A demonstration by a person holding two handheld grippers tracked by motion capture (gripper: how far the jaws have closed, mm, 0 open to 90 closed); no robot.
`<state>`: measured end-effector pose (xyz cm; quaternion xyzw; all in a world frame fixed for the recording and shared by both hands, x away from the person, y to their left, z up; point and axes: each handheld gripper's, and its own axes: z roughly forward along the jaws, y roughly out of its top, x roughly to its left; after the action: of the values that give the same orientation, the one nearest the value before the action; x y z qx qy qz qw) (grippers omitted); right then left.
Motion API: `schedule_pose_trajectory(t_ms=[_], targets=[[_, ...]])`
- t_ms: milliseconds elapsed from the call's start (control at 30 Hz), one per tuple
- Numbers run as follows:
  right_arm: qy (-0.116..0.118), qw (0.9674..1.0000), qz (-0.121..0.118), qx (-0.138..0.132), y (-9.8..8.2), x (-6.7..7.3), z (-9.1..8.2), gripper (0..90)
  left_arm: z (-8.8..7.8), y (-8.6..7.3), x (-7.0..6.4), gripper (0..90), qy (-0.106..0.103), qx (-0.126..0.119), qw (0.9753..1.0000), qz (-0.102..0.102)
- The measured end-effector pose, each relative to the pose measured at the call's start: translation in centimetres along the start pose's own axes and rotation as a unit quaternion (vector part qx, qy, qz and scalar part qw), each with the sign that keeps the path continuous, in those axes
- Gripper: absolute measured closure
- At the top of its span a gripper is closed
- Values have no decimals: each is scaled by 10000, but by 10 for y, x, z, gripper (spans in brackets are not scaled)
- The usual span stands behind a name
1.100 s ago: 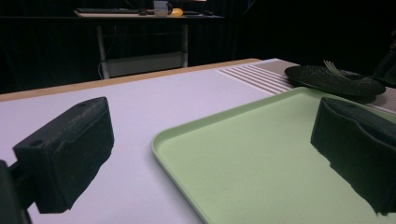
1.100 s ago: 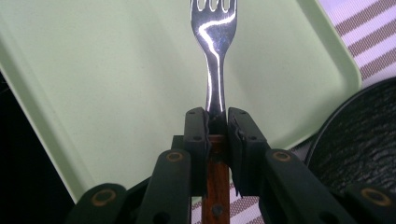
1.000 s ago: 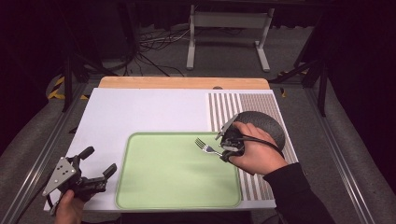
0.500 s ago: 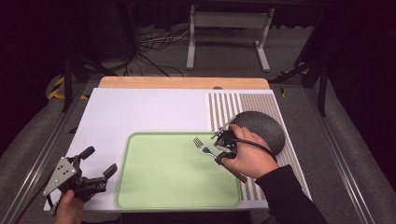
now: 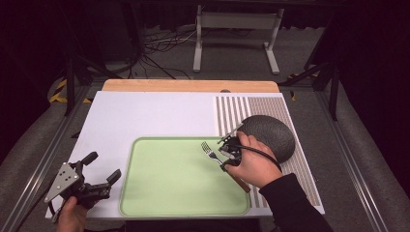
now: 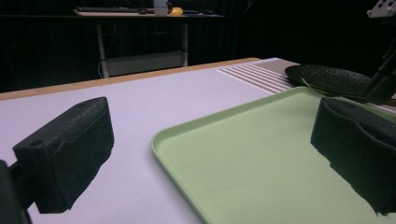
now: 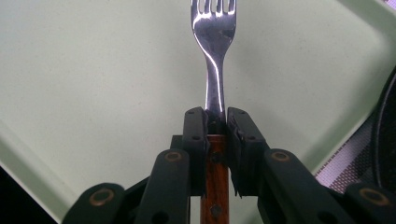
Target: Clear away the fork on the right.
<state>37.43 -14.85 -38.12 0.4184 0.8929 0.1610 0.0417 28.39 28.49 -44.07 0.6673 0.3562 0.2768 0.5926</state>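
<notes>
At the near left edge of the table, my left gripper [image 5: 99,174] rests with its jaws spread wide and nothing between them, just left of the green tray [image 5: 169,193]. To the right, my right gripper [image 5: 226,153] is clenched on a wooden-handled fork [image 5: 211,152], its tines over the tray's right side, pointing far and left. Just beyond my right hand [image 5: 254,166], a dark round plate [image 5: 270,133] lies on a striped mat [image 5: 232,108]. The white tabletop [image 5: 145,116] ends at a wooden strip [image 5: 188,85]. Farther off, cables [image 5: 159,46] and a grey stand [image 5: 234,21] occupy the dim floor.
</notes>
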Motion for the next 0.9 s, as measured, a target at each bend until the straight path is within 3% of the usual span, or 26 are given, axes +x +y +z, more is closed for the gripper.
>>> schedule_pose_trajectory(t_ms=[533, 900], targets=[[-105, 9997, 218, 98, -3, 3, 17, 783, 0, 0, 1, 1, 5, 14, 10000, 0], [-51, 9990, 394, 226, -3, 2, 25, 783, 0, 0, 1, 0, 10, 20, 10000, 2]])
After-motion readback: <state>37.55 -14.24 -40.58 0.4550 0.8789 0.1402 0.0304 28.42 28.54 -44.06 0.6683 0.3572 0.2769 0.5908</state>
